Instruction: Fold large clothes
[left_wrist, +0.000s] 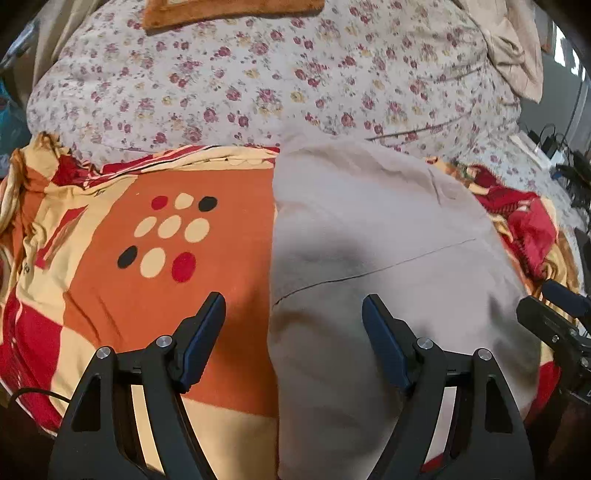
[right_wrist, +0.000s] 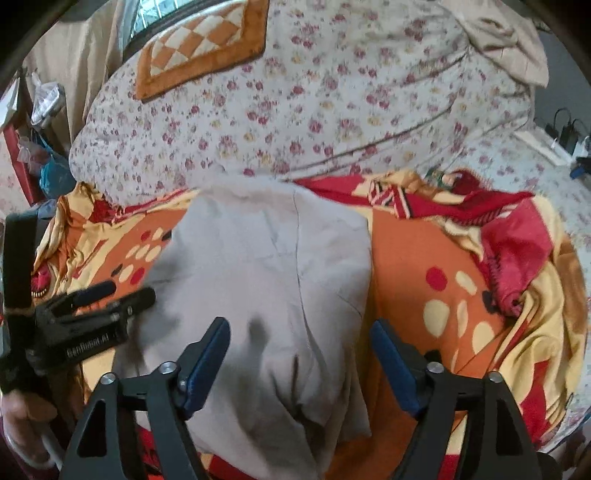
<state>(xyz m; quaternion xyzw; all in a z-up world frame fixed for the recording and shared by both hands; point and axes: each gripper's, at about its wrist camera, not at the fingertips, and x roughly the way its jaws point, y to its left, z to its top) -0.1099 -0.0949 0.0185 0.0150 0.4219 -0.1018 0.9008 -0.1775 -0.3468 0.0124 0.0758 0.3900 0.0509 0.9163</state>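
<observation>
A beige garment (left_wrist: 388, 258) lies folded into a long slab on an orange, red and cream blanket (left_wrist: 129, 295) spread over the bed. My left gripper (left_wrist: 293, 321) hovers open over the garment's left edge, with nothing between its fingers. In the right wrist view the same beige garment (right_wrist: 266, 266) runs up the middle, and my right gripper (right_wrist: 301, 350) hangs open above its near end, its pads clear of the cloth. The left gripper (right_wrist: 107, 295) shows at the left edge there, held by a hand. The right gripper (left_wrist: 554, 314) peeks in at the right edge of the left wrist view.
A floral quilt (left_wrist: 258, 85) is heaped behind the blanket. An orange checked cushion (right_wrist: 203, 44) lies on top of the heap. A beige cloth (right_wrist: 506, 40) sits at the far right. Cables and chargers (right_wrist: 565, 129) lie beyond the bed's right side. Bags (right_wrist: 48, 162) hang at the left.
</observation>
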